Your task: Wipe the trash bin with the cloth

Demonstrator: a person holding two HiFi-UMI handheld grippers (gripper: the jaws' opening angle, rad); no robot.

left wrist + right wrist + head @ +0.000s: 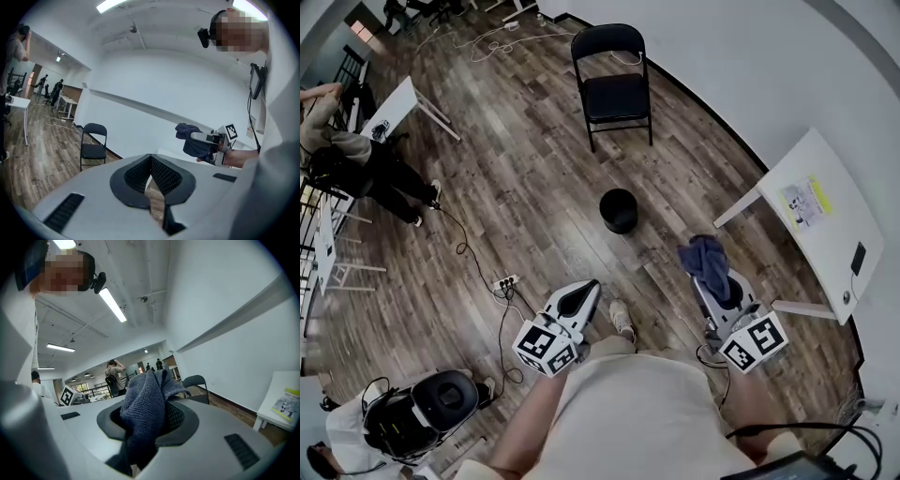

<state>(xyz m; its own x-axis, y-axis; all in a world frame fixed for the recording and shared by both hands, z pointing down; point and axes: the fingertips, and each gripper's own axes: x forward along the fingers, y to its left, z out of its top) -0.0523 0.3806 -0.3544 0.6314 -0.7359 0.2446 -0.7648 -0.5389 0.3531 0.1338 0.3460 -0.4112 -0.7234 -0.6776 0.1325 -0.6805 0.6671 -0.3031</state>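
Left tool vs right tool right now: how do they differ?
1. The left tool is shut with nothing between its jaws; the right tool is shut on the blue-grey cloth, which bunches up above its jaws.
2. In the head view the left tool slants toward the upper right, the right tool toward the upper left.
Shared: both aim roughly at the black trash bin on the floor, and neither touches it.

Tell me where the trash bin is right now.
In the head view the black trash bin stands on the wooden floor near centre, just below the black folding chair and left of the white table.
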